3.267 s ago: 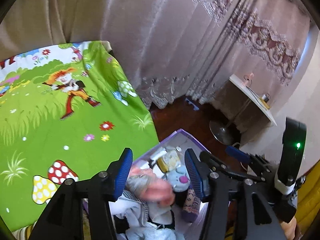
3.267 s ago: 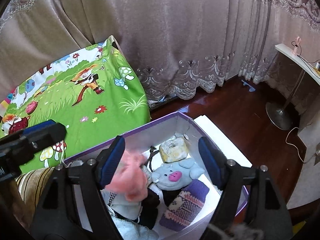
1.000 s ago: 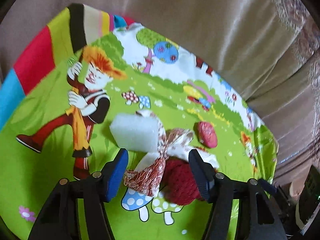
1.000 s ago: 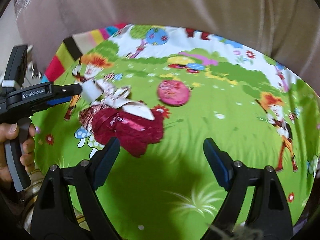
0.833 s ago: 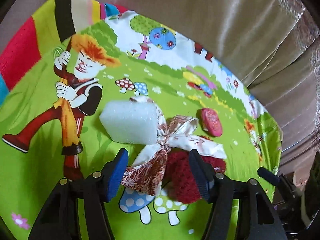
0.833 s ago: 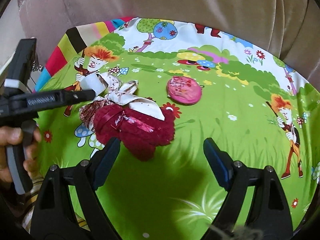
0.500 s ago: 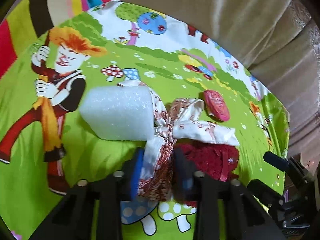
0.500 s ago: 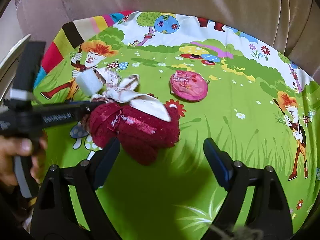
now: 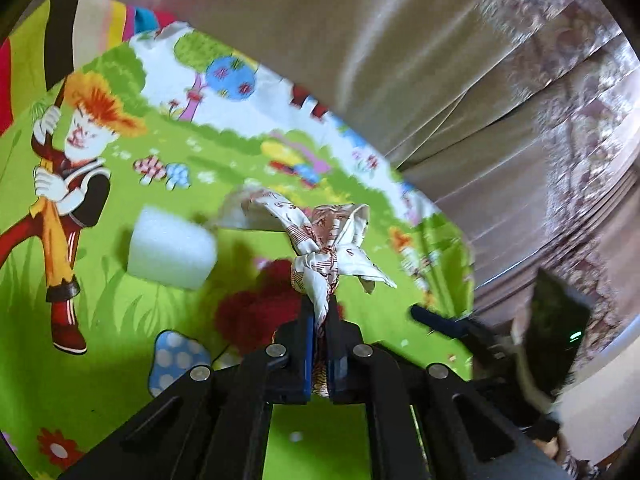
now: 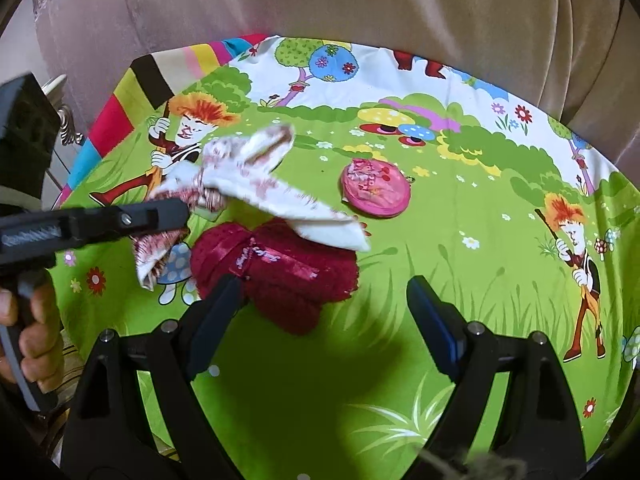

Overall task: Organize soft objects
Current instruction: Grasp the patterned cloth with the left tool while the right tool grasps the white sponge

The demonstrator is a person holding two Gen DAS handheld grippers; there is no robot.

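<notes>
My left gripper (image 9: 319,320) is shut on a knotted white-and-maroon patterned cloth (image 9: 326,248) and holds it above the green cartoon bedsheet (image 9: 100,292). The cloth also shows in the right wrist view (image 10: 256,184), hanging from the left gripper (image 10: 182,210). A dark red fluffy bundle (image 10: 276,272) lies on the sheet below it, seen too in the left wrist view (image 9: 256,312). A white foam block (image 9: 172,248) lies to the left. A round pink pouch (image 10: 375,194) lies beyond. My right gripper (image 10: 324,300) is open and empty, just short of the red bundle.
Beige curtains (image 10: 320,0) hang behind the bed. The sheet's striped edge (image 10: 132,96) marks the far left corner. The right gripper's body (image 9: 500,344) shows at the right of the left wrist view.
My left gripper has closed on the patterned cloth and lifted it off the sheet, away from the foam block and red bundle. The right gripper stays open, slightly nearer the red bundle.
</notes>
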